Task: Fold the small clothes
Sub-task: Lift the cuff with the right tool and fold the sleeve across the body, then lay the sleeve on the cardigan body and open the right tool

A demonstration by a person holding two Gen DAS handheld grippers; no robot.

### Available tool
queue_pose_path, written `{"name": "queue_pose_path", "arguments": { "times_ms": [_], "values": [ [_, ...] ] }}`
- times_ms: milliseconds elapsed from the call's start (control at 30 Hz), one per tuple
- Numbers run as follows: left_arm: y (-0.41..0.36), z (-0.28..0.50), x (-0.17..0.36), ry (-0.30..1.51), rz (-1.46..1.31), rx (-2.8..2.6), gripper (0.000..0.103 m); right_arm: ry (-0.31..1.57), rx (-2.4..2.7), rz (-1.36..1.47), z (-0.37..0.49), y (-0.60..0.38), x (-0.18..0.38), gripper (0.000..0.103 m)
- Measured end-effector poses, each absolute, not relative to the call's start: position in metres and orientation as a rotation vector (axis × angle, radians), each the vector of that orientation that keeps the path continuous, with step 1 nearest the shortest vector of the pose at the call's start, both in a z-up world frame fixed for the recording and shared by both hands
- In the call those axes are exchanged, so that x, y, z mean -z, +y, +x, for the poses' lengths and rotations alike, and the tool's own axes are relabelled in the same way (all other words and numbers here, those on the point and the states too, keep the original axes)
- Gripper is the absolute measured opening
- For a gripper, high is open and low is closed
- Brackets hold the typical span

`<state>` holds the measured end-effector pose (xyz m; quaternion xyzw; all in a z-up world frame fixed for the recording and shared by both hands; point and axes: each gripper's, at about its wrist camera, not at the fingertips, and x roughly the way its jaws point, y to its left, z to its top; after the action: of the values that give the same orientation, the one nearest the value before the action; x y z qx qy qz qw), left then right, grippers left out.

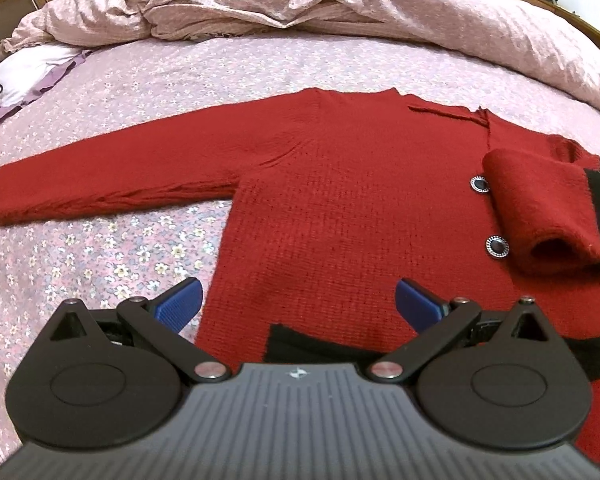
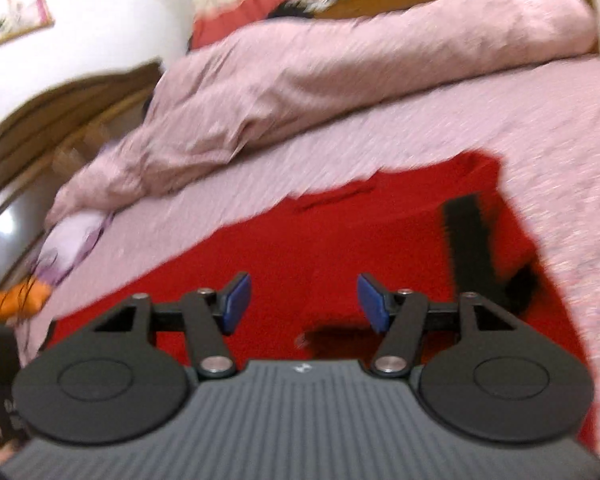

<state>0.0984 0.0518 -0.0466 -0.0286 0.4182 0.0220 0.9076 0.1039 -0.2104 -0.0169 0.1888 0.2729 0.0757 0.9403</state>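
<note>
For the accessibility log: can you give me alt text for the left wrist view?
A red knit sweater lies flat on a floral bedsheet, one sleeve stretched out left, the other folded across its front beside two buttons. The open left tongs hover over its black-trimmed hem, holding nothing.

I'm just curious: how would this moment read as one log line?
red sweater: flat on bed, one sleeve folded in | left gripper: open, empty | right gripper: open, empty

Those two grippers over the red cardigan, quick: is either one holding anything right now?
Left gripper: jaws open, holding nothing, above the red cardigan.
Right gripper: jaws open, holding nothing.
</note>
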Motion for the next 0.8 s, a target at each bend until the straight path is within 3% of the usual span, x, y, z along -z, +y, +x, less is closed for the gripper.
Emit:
{"name": "queue_pose_path", "arguments": {
  "times_ms": [167, 500, 533, 600, 700, 800],
  "values": [
    [0.048, 0.094, 0.045, 0.858, -0.048, -0.04, 0.103, 0.522, 0.018, 0.358, 0.115, -0.241, 0.028, 0.062],
    [0.057, 0.089, 0.043, 0.859, -0.054, -0.064, 0.103, 0.641, 0.075, 0.372, 0.149, -0.266, 0.076, 0.061],
    [0.058, 0.089, 0.043, 0.858, -0.053, -0.066, 0.103, 0.635, 0.067, 0.386, 0.147, -0.265, 0.076, 0.056],
    [0.059, 0.089, 0.044, 0.858, -0.051, -0.071, 0.103, 0.62, 0.04, 0.401, 0.142, -0.263, 0.073, 0.024],
    [0.06, 0.09, 0.046, 0.861, -0.055, -0.075, 0.103, 0.585, -0.012, 0.384, 0.135, -0.254, 0.063, 0.016],
    [0.061, 0.091, 0.048, 0.867, -0.061, -0.082, 0.103, 0.54, -0.081, 0.358, 0.129, -0.242, 0.048, 0.014]
  ]
}}
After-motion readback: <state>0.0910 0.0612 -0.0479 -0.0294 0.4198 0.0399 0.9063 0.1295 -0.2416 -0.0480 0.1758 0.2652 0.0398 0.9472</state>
